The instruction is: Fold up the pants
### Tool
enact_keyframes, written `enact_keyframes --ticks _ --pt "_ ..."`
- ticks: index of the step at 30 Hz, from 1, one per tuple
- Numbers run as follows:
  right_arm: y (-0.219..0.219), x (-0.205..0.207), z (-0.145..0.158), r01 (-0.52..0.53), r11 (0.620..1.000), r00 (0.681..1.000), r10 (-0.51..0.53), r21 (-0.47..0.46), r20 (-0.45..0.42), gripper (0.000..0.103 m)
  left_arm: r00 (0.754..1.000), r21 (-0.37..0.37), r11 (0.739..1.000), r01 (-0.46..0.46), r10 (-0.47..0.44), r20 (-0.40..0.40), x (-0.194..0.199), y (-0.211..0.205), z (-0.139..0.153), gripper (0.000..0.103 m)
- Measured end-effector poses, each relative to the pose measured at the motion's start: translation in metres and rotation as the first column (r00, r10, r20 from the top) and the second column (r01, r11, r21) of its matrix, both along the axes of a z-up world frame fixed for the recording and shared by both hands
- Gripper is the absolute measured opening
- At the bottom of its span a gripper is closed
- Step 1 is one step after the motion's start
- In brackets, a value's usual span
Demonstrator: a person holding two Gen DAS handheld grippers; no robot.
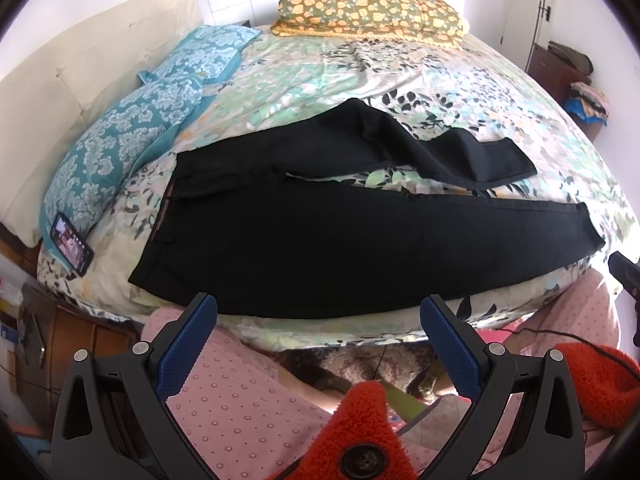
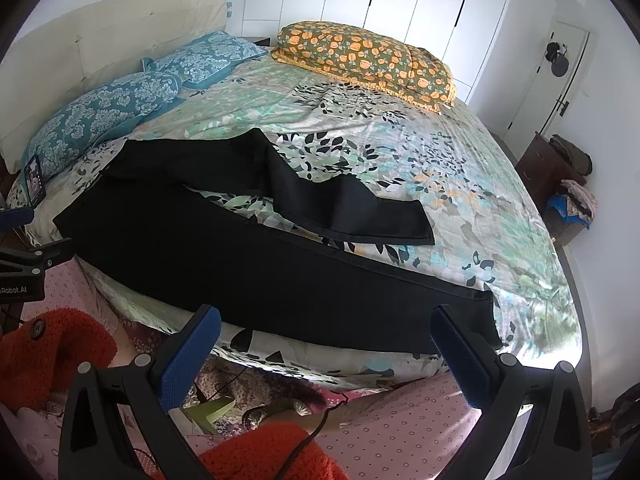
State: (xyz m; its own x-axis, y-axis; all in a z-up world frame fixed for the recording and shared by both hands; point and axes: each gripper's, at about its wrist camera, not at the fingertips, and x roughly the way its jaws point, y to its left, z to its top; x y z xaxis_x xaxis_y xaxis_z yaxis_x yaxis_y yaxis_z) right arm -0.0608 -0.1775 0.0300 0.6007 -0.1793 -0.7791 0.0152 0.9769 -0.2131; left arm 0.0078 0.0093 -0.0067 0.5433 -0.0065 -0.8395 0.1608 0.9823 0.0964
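Left wrist view: black fabric pants [image 1: 320, 240] lying spread on floral-sheeted bed [image 1: 400, 80], legs splayed apart. Left tool [image 1: 318, 344] and right tool [image 2: 326, 350] both hanging wide, holding nothing. Risk: far leg rumpling, near leg sliding off bed edge.

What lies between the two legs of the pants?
Only bare floral sheet shows in the gap between the two legs of the pants. The right wrist view shows it best; the left wrist view shows it too.
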Motion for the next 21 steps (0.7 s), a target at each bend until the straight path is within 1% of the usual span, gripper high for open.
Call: enact_keyframes --ticks 9,21 --pt "-0.0009 -0.0019 0.0004 -0.003 1.000 1.000 0.003 0.004 0.000 0.103 1.000 0.004 1.000 0.016 -0.017 0.010 -0.0032 -0.0038 0.0017 0.102" --pt "-0.0012 -0.0027 -0.0042 0.001 0.999 1.000 0.000 0.033 -0.012 0.103 1.000 0.014 1.000 0.008 -0.008 0.006 -0.0048 -0.0058 0.0017 0.102"
